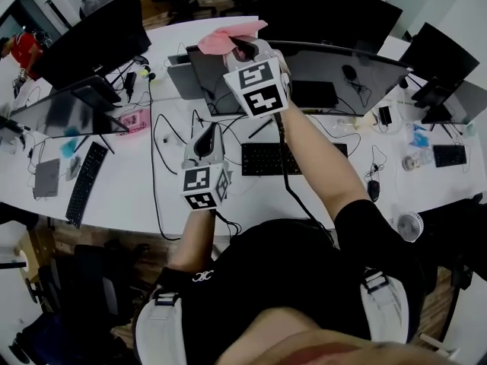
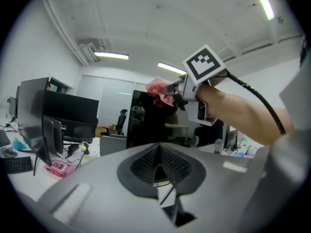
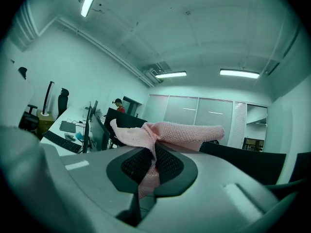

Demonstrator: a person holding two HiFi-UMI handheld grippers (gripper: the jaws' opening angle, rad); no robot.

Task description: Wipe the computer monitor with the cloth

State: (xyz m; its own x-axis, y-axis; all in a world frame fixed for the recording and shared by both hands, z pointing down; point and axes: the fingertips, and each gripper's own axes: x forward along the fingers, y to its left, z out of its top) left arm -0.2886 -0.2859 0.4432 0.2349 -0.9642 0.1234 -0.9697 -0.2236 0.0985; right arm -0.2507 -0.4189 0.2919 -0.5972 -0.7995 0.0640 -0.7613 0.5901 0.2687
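White desk (image 1: 129, 185), monitor (image 1: 358, 67), pink cloth (image 1: 227, 36)

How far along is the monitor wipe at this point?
Done: the pink cloth is picked up, clamped in the right tongs. In hand: it is held up at the top edge of the monitor; whether it touches is unclear. The left tongs are shut and empty, low over the desk. Left: the wiping itself; no wiped patch shows on the monitor.

Pink cloth (image 3: 170, 130), black monitor (image 1: 358, 65)
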